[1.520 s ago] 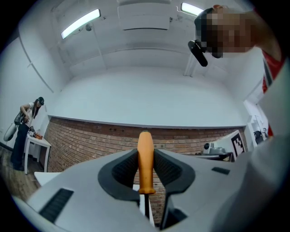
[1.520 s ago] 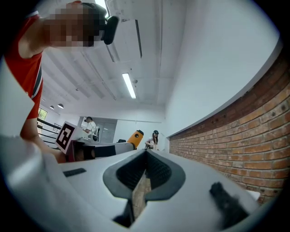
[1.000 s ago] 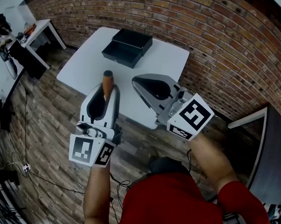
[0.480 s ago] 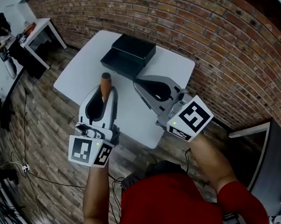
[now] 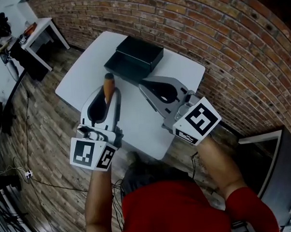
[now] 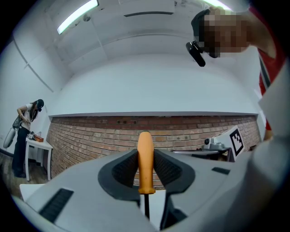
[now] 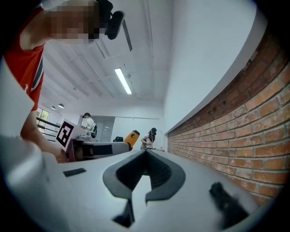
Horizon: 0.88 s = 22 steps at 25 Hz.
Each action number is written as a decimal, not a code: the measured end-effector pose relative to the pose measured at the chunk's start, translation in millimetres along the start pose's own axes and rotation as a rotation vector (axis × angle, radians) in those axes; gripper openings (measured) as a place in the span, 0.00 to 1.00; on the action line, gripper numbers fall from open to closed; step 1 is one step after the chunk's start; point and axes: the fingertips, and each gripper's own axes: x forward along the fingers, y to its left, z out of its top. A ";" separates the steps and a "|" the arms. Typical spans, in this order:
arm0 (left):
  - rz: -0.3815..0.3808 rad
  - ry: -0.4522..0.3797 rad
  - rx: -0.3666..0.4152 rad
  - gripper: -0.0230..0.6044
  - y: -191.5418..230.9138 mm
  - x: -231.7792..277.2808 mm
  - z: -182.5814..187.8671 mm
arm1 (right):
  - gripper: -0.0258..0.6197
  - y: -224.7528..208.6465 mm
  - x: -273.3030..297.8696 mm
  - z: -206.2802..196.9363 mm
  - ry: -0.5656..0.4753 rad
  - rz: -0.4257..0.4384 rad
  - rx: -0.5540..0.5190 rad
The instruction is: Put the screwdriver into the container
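My left gripper (image 5: 108,90) is shut on the screwdriver (image 5: 108,85). Its orange handle (image 6: 145,162) stands up between the jaws and pokes past their tips, with the thin dark shaft running back toward the gripper body. The black container (image 5: 133,58) lies at the far side of the white table (image 5: 81,72), just beyond both grippers; the handle tip sits close to its near left corner. My right gripper (image 5: 144,83) is shut with nothing in it, its tips touching (image 7: 146,152), near the container's front edge. The orange handle (image 7: 132,136) also shows in the right gripper view.
A brick wall (image 5: 219,47) runs behind and to the right of the table. A person stands at a smaller white table (image 5: 43,28) at the far left. Cables (image 5: 27,173) lie on the wooden floor. A dark panel (image 5: 282,169) stands at the right.
Both grippers have moved forward over the white table toward the black container, which now lies just ahead of their tips. The screwdriver stays held in the left gripper.
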 end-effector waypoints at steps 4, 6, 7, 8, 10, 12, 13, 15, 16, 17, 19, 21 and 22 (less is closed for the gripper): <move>-0.025 0.000 0.006 0.22 12.8 12.7 -3.9 | 0.09 -10.0 10.2 -4.6 0.003 -0.021 -0.008; -0.037 0.001 0.005 0.22 22.6 19.5 -5.4 | 0.09 -16.6 19.2 -6.9 0.007 -0.033 -0.009; -0.044 0.000 0.000 0.22 28.4 23.0 -6.1 | 0.09 -20.1 24.6 -8.1 0.009 -0.040 -0.010; -0.052 0.000 -0.006 0.22 34.4 26.8 -7.1 | 0.09 -23.8 30.4 -9.5 0.013 -0.050 -0.011; -0.072 0.002 -0.019 0.22 47.2 34.4 -9.7 | 0.09 -31.5 42.7 -13.1 0.020 -0.074 -0.011; -0.091 0.001 -0.030 0.22 61.9 42.0 -11.5 | 0.09 -38.7 56.7 -16.5 0.025 -0.097 -0.009; -0.099 0.000 -0.033 0.22 70.1 45.8 -11.5 | 0.09 -42.0 64.4 -18.0 0.026 -0.107 -0.008; -0.119 0.000 -0.031 0.22 86.4 53.8 -10.7 | 0.09 -48.3 79.5 -20.8 0.032 -0.126 -0.008; -0.132 0.002 -0.027 0.22 94.1 58.1 -10.2 | 0.09 -51.5 86.3 -22.0 0.038 -0.139 -0.009; -0.148 0.003 -0.024 0.22 101.4 62.1 -9.9 | 0.09 -54.5 92.6 -23.0 0.043 -0.153 -0.011; -0.179 0.006 -0.019 0.22 116.1 69.0 -9.9 | 0.09 -59.6 104.5 -24.8 0.053 -0.180 -0.016; -0.202 0.009 -0.019 0.22 131.4 74.9 -11.0 | 0.09 -64.1 116.5 -27.2 0.063 -0.202 -0.022; -0.213 0.010 -0.021 0.22 138.9 78.1 -11.6 | 0.09 -66.5 122.4 -28.5 0.069 -0.213 -0.024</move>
